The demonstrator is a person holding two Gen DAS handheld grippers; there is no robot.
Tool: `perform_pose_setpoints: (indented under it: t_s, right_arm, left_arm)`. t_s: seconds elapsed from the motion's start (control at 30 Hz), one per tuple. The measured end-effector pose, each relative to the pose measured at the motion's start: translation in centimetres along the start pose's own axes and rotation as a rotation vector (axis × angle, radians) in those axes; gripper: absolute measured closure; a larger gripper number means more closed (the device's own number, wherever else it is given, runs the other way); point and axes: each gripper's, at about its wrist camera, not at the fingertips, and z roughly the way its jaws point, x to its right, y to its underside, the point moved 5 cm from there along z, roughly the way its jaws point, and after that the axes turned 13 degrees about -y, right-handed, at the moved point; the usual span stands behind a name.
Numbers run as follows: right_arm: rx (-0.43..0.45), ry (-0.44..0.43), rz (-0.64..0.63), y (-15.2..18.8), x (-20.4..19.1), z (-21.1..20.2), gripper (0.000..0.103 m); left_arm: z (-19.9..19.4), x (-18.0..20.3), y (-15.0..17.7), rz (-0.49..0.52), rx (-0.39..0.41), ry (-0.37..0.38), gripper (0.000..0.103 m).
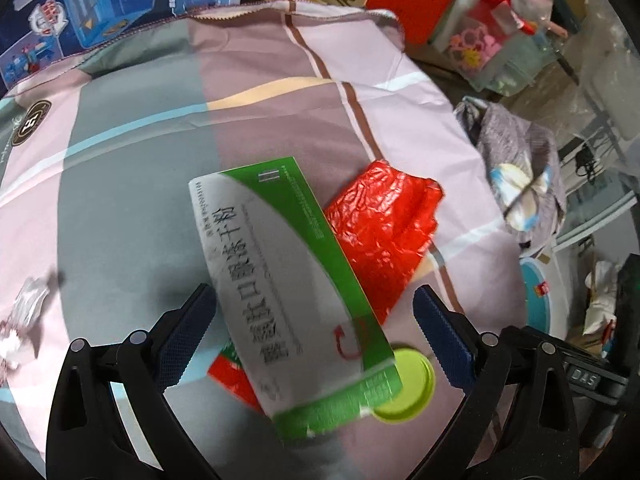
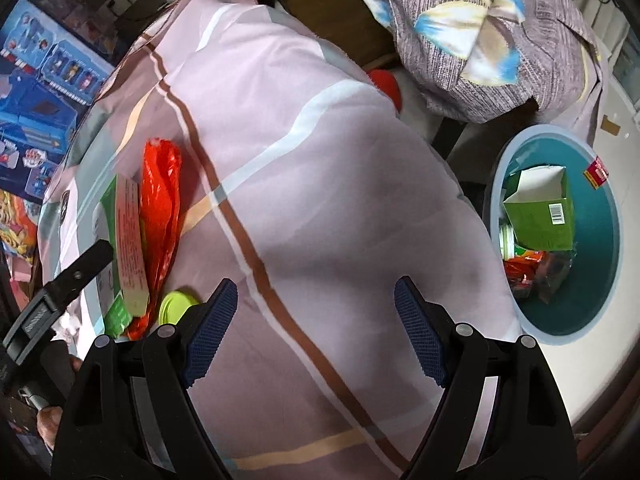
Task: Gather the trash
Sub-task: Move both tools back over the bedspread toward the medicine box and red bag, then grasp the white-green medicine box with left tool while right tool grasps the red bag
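A green and white medicine box [image 1: 288,280] lies on the striped cloth, on top of a crumpled red plastic bag [image 1: 384,232], with a lime-green lid [image 1: 412,384] at its near end. My left gripper [image 1: 316,320] is open, its fingers on either side of the box's near half, not touching it. In the right wrist view the box [image 2: 120,232], the red bag [image 2: 160,208] and the lid [image 2: 176,304] lie at the left. My right gripper [image 2: 316,320] is open and empty above bare cloth. A teal bin [image 2: 592,280] at the right holds a green carton and wrappers.
A crumpled silver wrapper [image 1: 28,300] lies on the cloth at the far left. Blue toy boxes [image 1: 100,4] stand behind the cloth. A bundled grey patterned fabric [image 2: 480,40] lies past the cloth's far right edge, above the bin. The left gripper's body [image 2: 60,284] shows at the left.
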Motion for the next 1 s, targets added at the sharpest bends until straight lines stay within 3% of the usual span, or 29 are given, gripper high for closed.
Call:
perform_pose_setpoints:
  t_s: [0.17,0.3,0.63,0.93,1.0]
  right_arm:
    - [0.001,0.002,-0.004,-0.8,-0.4,0.5,0.026]
    - [-0.008,0.000,-0.020,-1.1,-1.5,1.1,0.026]
    - [-0.045,-0.066,-0.114,-1.2,-7.6,4.2,0.026]
    - [-0.013,-0.073,-0.176,-3.4,-10.9,7.6,0.026]
    - [-0.018,-0.108,-0.180,-3.7,-11.6,8.3,0.026]
  left_arm:
    - [1.9,-0.7,-0.2,0.012,-0.032,-0.027,0.005]
    - [1.4,-1.8,0.2,0.017,0.006,0.008,0.022]
    - [-2.1,-6.0,2.7,0.093,0.067,0.035,0.023]
    - [-0.6,-9.4,3.7,0.055,0.042,0.029,0.021]
    - [-0.4,-9.6,3.9,0.055,0.038,0.033,0.021]
